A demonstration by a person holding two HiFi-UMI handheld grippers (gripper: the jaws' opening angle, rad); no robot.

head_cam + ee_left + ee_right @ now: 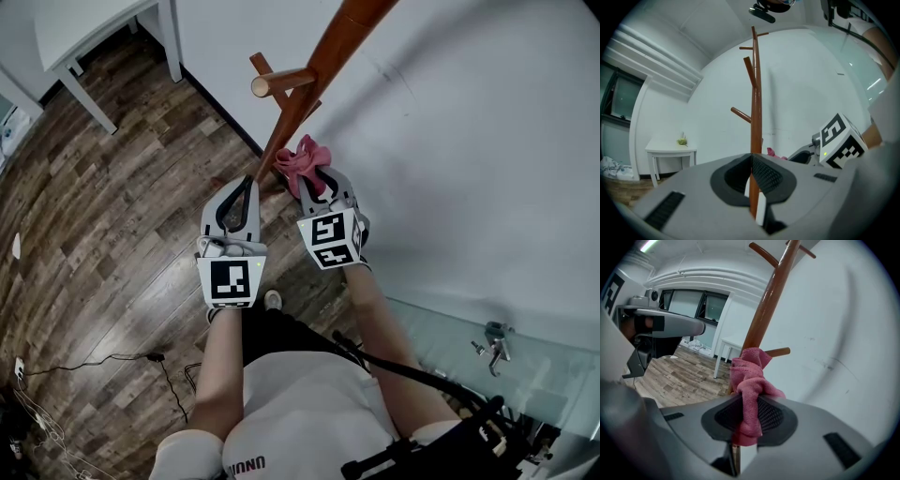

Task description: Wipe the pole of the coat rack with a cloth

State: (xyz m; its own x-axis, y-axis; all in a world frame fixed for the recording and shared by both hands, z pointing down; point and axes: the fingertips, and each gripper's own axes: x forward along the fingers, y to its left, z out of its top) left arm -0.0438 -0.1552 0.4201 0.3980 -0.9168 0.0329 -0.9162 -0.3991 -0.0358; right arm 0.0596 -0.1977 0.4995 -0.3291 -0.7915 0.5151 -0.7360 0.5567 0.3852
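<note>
The brown wooden coat rack pole (314,75) slants down from the top of the head view, with a peg (281,82) sticking out to the left. My left gripper (249,183) is shut on the pole low down; in the left gripper view the pole (755,117) runs straight up from between the left gripper's (752,161) pads. To its right, my right gripper (314,180) is shut on a pink cloth (305,159). In the right gripper view the bunched cloth (750,376) sticks out of the right gripper (749,408) and rests against the pole (766,305).
A white wall (450,141) stands right behind the rack. A white table (84,28) is at the far left on the wood floor. Cables (94,361) trail on the floor at lower left. A glass panel (534,375) with a metal clamp (495,342) lies at lower right.
</note>
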